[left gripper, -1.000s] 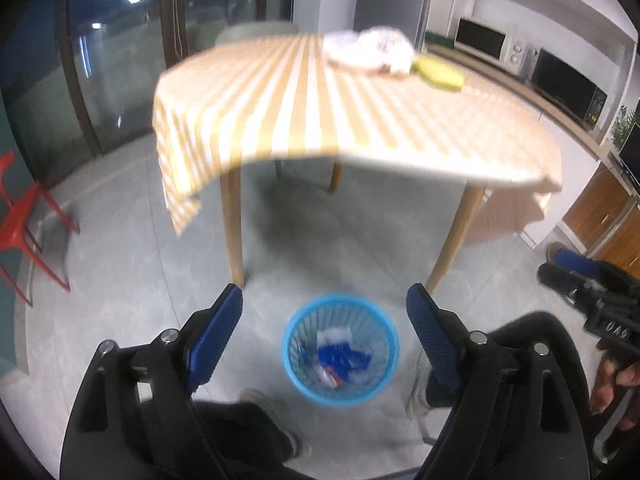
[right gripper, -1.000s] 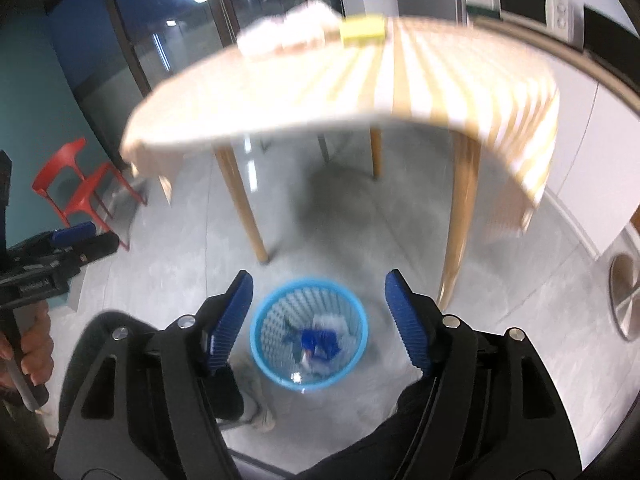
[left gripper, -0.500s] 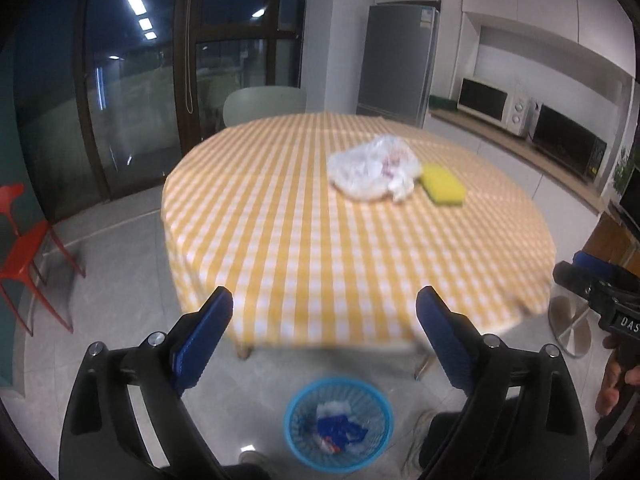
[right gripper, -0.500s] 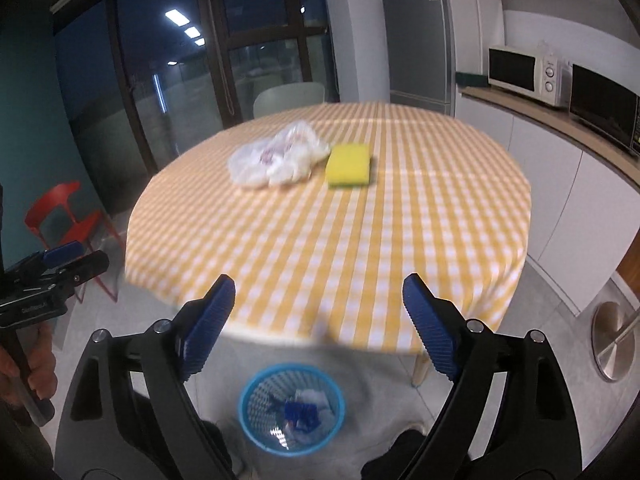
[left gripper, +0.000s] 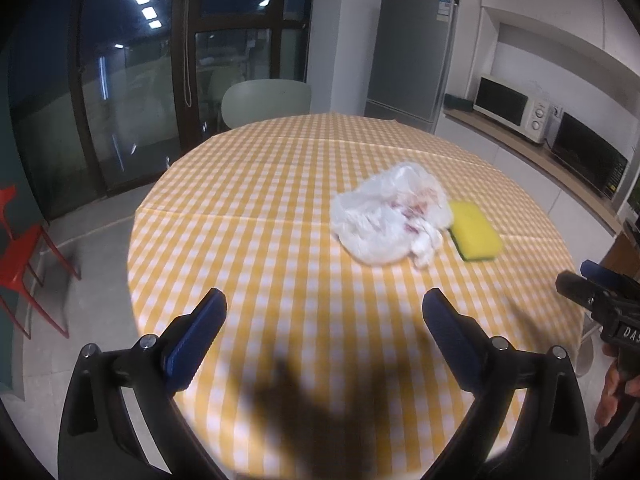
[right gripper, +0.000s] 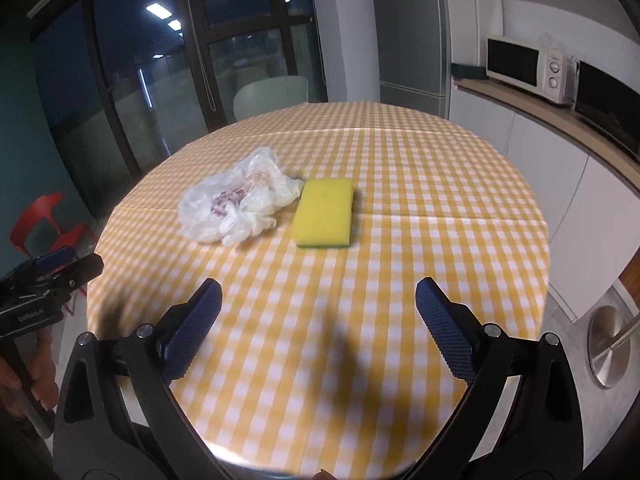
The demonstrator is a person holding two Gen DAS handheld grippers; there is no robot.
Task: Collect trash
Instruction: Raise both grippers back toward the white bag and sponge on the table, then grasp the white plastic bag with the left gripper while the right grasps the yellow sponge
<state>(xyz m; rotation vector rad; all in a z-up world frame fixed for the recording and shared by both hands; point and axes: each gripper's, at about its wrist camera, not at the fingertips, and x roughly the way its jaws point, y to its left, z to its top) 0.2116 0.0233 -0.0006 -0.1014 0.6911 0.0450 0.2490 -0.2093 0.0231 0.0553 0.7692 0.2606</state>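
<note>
Over the near edge of the round table (left gripper: 256, 208) (right gripper: 440, 184), both hand-held grippers hang level and pointed forward across the yellow-and-white checked cloth, casting dark shadows on it. The left gripper (left gripper: 324, 312) has its blue-padded fingers (left gripper: 196, 336) spread wide with nothing between them, and it hovers above the cloth without touching it. The right gripper (right gripper: 318, 302) is posed the same way, its fingers (right gripper: 444, 328) splayed apart and empty, above the table edge. Each one shows at the border of the other's view: the right gripper at the far right of the left wrist view, gripped by a bare hand (left gripper: 616, 392), and the left gripper at the far left of the right wrist view, with a hand (right gripper: 36, 384) around its handle.

Farther in on the table, well ahead of both tools, lies the trash: a crumpled white plastic bag (left gripper: 390, 220) (right gripper: 236, 204) with reddish marks showing through it. Just beside it, on its right, rests a yellow sponge (left gripper: 476, 236) (right gripper: 325, 212) with a green underside; whether the two touch I cannot tell.

Beyond the table stand a pale green chair (left gripper: 266, 100) (right gripper: 272, 92), a grey refrigerator (left gripper: 412, 56) (right gripper: 412, 32) and a white microwave (left gripper: 512, 108) (right gripper: 528, 68) on the counter. A red chair (left gripper: 24, 256) (right gripper: 44, 220) sits off to the left by the dark windows.
</note>
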